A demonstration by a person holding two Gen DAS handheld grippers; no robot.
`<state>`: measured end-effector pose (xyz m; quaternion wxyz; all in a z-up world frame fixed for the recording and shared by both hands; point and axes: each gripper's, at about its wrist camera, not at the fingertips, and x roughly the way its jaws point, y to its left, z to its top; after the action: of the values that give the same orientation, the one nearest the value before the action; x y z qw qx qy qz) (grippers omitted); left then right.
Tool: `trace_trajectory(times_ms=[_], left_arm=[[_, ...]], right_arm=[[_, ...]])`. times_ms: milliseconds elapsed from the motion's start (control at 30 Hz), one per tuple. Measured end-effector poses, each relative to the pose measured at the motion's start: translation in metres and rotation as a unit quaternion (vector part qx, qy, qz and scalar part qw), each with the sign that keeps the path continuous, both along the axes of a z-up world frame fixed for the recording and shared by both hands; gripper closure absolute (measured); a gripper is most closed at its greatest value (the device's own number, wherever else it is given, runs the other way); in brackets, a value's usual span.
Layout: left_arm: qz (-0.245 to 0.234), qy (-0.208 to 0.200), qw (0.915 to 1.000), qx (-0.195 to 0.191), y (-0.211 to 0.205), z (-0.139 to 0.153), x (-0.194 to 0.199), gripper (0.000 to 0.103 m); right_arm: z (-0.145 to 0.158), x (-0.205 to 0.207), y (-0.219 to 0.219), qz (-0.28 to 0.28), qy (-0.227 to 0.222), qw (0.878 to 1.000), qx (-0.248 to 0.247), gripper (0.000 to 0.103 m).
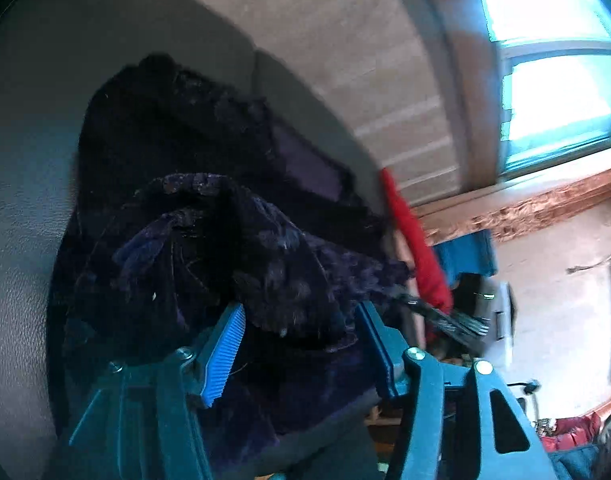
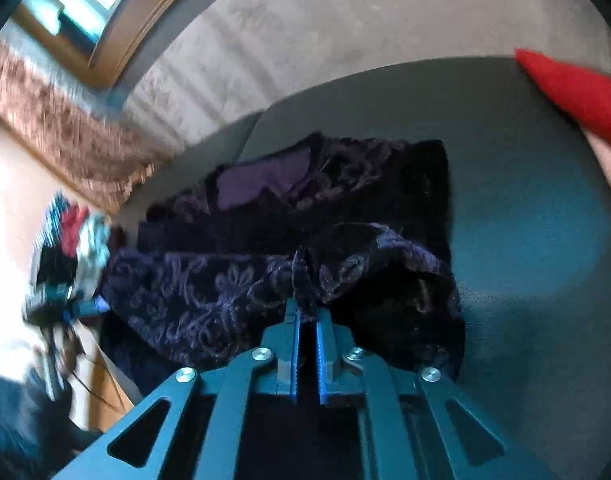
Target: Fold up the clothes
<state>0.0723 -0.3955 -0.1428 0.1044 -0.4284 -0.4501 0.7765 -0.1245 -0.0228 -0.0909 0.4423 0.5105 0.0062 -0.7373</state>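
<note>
The dark purple velvet garment (image 2: 289, 248) lies bunched on the grey table (image 2: 537, 200), its near part lifted in folds. The right claw (image 2: 306, 312) is clenched on a pinch of this cloth. The left claw (image 1: 301, 320) stands released, the fingers wide apart around a hanging fold. A red sleeve (image 2: 577, 92) enters at the far right, cut off. The room behind is blurred.

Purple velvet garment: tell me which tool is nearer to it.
Right. The right tool is shut on a fold of the purple velvet garment; the left tool stands open, with the cloth bunched between its fingers.
</note>
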Motion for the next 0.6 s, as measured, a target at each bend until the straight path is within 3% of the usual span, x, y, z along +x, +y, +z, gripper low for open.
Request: trace_trajectory(times_ms=[67,100,267,333,400,433,467,500,600], left_arm=[[-0.011,-0.003,0.9999,0.002,0.003,-0.001,-0.01,0.084],[-0.011,0.004,0.9999,0.011,0.002,0.0,-0.014,0.089],[0.044,0.074,0.9938,0.07,-0.031,0.015,-0.029,0.093],[0.07,0.071,0.9911,0.088,-0.044,0.012,-0.037,0.092],[0.096,0.067,0.9874,0.106,-0.057,0.01,-0.045,0.078],[0.109,0.065,0.9852,0.115,-0.063,0.009,-0.048,0.075],[0.12,0.064,0.9835,0.12,-0.069,0.008,-0.05,0.072],[0.127,0.063,0.9831,0.116,-0.071,0.009,-0.046,0.069],[0.151,0.058,0.9832,0.084,-0.08,0.011,-0.03,0.06]], right_arm=[[0.007,0.001,0.0,0.008,-0.001,1.0,-0.007,0.096],[0.011,0.0,0.0,0.01,-0.003,1.0,-0.015,0.096],[0.021,-0.028,0.004,-0.025,-0.044,0.992,-0.113,0.096],[0.012,-0.05,0.002,-0.057,-0.072,0.986,-0.142,0.096],[-0.007,-0.07,0.001,-0.09,-0.13,0.972,-0.172,0.091],[-0.017,-0.078,0.004,-0.116,-0.149,0.966,-0.176,0.087],[-0.022,-0.082,0.005,-0.125,-0.159,0.963,-0.18,0.074],[-0.021,-0.083,0.008,-0.129,-0.158,0.961,-0.188,0.064],[-0.015,-0.082,0.02,-0.136,-0.142,0.957,-0.211,0.054]])
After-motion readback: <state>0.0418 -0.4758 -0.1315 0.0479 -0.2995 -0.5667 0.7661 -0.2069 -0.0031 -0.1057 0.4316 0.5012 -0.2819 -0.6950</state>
